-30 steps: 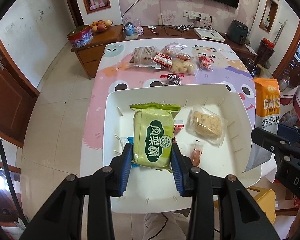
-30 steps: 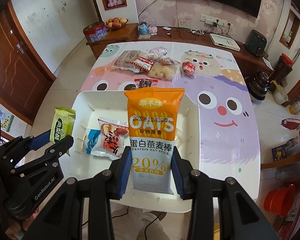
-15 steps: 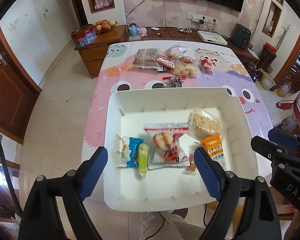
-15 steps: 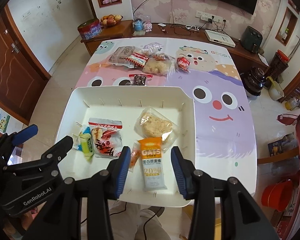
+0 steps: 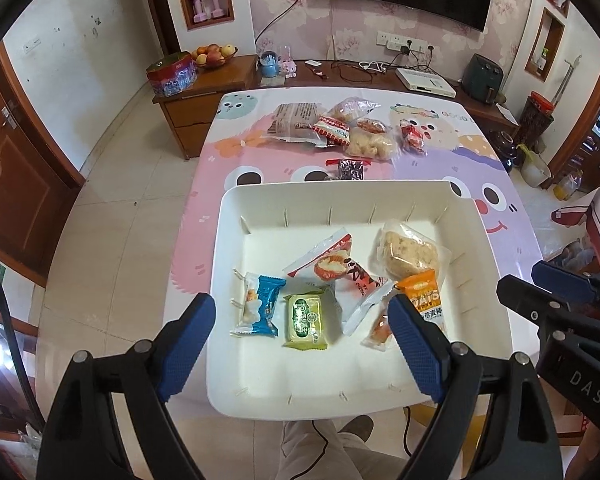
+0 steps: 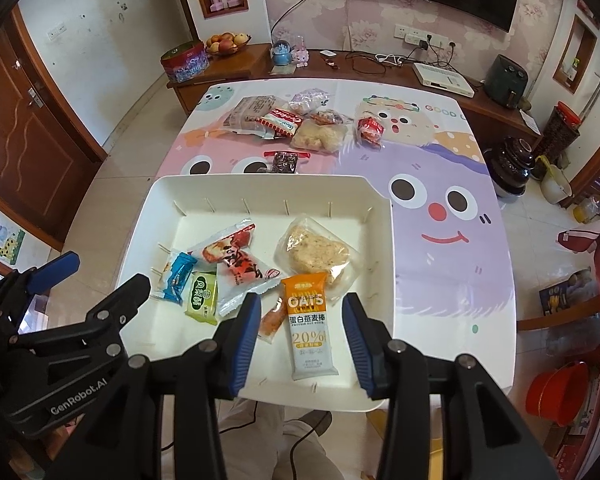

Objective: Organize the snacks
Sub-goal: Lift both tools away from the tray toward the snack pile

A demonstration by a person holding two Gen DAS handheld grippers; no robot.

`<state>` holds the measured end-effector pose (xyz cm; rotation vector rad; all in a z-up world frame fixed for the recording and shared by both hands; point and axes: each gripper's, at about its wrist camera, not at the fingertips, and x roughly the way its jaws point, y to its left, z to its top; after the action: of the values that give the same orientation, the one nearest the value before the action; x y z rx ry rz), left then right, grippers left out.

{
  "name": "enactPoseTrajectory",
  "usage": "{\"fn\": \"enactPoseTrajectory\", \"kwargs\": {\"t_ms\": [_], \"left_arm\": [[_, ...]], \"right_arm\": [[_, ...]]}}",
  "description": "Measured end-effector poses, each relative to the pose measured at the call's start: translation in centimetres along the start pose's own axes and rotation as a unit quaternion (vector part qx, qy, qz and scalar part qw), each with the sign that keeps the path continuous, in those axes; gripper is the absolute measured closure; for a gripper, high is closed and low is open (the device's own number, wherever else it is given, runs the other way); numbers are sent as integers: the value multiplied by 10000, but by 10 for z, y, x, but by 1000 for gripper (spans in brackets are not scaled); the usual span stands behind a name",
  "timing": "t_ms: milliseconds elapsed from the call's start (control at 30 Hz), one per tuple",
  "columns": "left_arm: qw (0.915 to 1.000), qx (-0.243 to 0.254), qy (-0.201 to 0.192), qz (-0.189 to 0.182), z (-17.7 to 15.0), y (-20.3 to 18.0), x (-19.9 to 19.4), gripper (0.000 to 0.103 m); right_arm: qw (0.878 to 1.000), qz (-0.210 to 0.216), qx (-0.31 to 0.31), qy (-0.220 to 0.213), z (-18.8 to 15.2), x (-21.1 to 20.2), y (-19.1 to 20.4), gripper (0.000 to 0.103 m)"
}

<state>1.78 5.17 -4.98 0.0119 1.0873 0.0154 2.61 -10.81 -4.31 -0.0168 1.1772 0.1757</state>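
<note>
Both my grippers are over the white tray (image 5: 496, 280), pointing down and empty. The left gripper (image 5: 300, 344) has its jaws spread wide, nothing between them; the green snack pack (image 5: 305, 317) lies flat on the tray floor below, next to a blue candy wrapper (image 5: 262, 306). The right gripper (image 6: 302, 338) is parted too, pads clear of the orange oat bar (image 6: 309, 320), which lies in the tray by a clear-wrapped rice cake (image 6: 314, 254). The other snacks (image 5: 340, 128) sit on the cartoon tablecloth (image 5: 220, 160) beyond the tray.
</note>
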Motion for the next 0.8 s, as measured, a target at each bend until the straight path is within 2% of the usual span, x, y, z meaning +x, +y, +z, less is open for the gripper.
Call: {"fn": "enactPoseTrajectory", "kwargs": {"t_ms": [400, 500, 800], "left_arm": [[9986, 151, -488, -99, 7, -8, -14, 16], [9977, 273, -623, 9, 9, -11, -17, 16], [9971, 583, -490, -19, 28, -19, -16, 16]], "right_arm": [[10000, 16, 5, -16, 1, -1, -1, 60], [10000, 58, 12, -22, 4, -1, 0, 60], [9998, 157, 51, -84, 30, -3, -3, 60]]}}
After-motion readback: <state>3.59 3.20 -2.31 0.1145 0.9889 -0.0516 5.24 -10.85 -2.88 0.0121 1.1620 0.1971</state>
